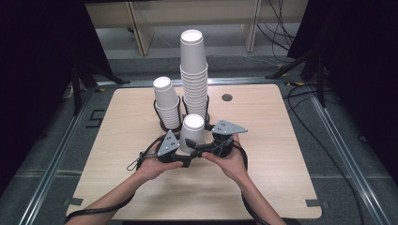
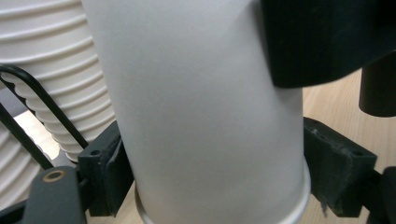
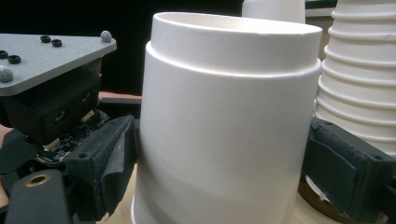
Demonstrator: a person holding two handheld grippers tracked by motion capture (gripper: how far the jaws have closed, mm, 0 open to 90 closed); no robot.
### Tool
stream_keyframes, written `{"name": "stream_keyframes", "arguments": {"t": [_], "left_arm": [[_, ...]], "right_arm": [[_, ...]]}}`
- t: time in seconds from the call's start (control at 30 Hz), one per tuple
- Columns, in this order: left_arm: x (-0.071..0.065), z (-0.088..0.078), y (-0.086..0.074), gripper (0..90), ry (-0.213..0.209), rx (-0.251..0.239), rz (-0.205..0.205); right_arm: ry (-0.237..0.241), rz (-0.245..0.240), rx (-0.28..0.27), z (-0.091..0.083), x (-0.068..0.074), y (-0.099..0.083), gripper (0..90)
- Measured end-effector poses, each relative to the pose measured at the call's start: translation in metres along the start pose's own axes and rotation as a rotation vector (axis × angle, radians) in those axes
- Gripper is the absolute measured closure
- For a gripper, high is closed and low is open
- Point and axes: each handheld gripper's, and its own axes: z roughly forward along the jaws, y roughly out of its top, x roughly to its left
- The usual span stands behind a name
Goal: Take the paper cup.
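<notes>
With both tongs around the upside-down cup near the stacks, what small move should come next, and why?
Probably lift the upside-down paper cup a little. The left tongs press its sides near the rim on the table, and the right tongs flank it higher up. It may be nested cups, so the lift could separate one.

White paper cup (image 1: 193, 132), upside down: plain matte white, no print. Two stacks of white paper cups (image 1: 194, 77): same white, ribbed by their stacked rims. Black wire stack holders (image 1: 169, 123): black. Light wood-grain table (image 1: 126, 126): pale beige, fine grain, one small dark round grommet (image 1: 227, 97). Left tool (image 1: 184, 151) and right tool (image 1: 202, 146): black bodies, black pads, grey three-cornered plates.
</notes>
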Motion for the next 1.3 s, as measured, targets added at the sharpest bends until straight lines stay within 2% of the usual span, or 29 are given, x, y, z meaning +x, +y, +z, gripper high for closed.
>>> {"name": "stream_keyframes", "arguments": {"t": [0.1,0.13,0.2,0.23,0.27,0.37,0.4,0.43,0.47,0.5,0.53,0.6,0.83,0.87,0.93,1.1,1.2,1.23,1.3], "left_arm": [[0.0,-0.001,0.001,20.1,-0.007,-0.002,-0.001],[0.0,-0.001,0.001,20.2,-0.007,-0.004,0.0],[0.001,-0.002,0.002,20.4,-0.007,-0.008,0.005],[0.001,-0.001,0.002,20.5,-0.007,-0.015,0.004],[0.001,-0.002,0.002,20.6,-0.007,-0.017,0.003],[0.001,-0.003,0.002,20.6,-0.008,-0.011,0.004],[0.001,-0.004,0.003,20.6,-0.008,-0.012,0.003],[0.001,-0.003,0.003,20.6,-0.009,-0.024,0.001],[0.002,-0.005,0.003,20.6,-0.005,-0.013,0.005],[0.002,-0.005,0.003,20.6,-0.005,-0.014,0.004],[0.003,-0.005,0.004,20.7,-0.007,-0.014,0.002],[0.004,-0.005,0.003,20.7,-0.004,-0.024,0.002],[0.006,-0.009,0.002,20.7,-0.004,0.006,0.017],[0.006,-0.009,0.002,20.7,-0.005,0.014,0.025],[0.008,-0.011,0.002,20.7,-0.008,0.033,0.039],[0.015,-0.014,0.002,20.5,-0.013,0.081,0.064],[0.019,-0.016,0.003,20.3,-0.006,0.117,0.097],[0.02,-0.015,0.003,20.4,-0.013,0.114,0.096],[0.022,-0.016,0.003,20.4,-0.002,0.137,0.115]], "right_arm": [[-0.004,-0.012,-0.008,-0.001,-0.001,0.001,13.0],[0.002,0.005,0.004,-0.002,0.0,0.001,13.0],[0.017,0.019,-0.005,-0.002,-0.001,0.001,12.9],[0.007,0.024,0.014,-0.004,0.0,0.001,12.8],[0.025,0.016,-0.015,-0.003,-0.002,0.001,12.9],[0.027,0.024,-0.007,-0.005,-0.002,0.001,13.0],[0.02,0.011,-0.02,-0.005,-0.003,0.001,13.0],[0.023,0.023,-0.004,-0.006,-0.003,0.001,13.0],[0.034,0.018,-0.015,-0.006,-0.004,0.001,13.1],[0.02,0.012,-0.019,-0.007,-0.004,0.001,13.3],[0.029,0.027,-0.01,-0.009,-0.003,0.001,13.9],[0.026,0.014,-0.024,-0.01,-0.005,0.0,14.7],[0.03,0.031,-0.023,-0.016,-0.003,-0.001,14.8],[0.026,0.009,-0.026,-0.017,-0.005,-0.001,14.8],[0.028,0.021,-0.019,-0.022,-0.004,-0.004,14.8],[-0.006,0.024,-0.007,-0.031,-0.009,-0.011,14.8],[-0.024,0.04,0.005,-0.037,-0.011,-0.015,14.7],[-0.018,0.055,0.01,-0.039,-0.011,-0.016,14.8],[-0.034,0.037,0.008,-0.041,-0.014,-0.019,14.8]]}}
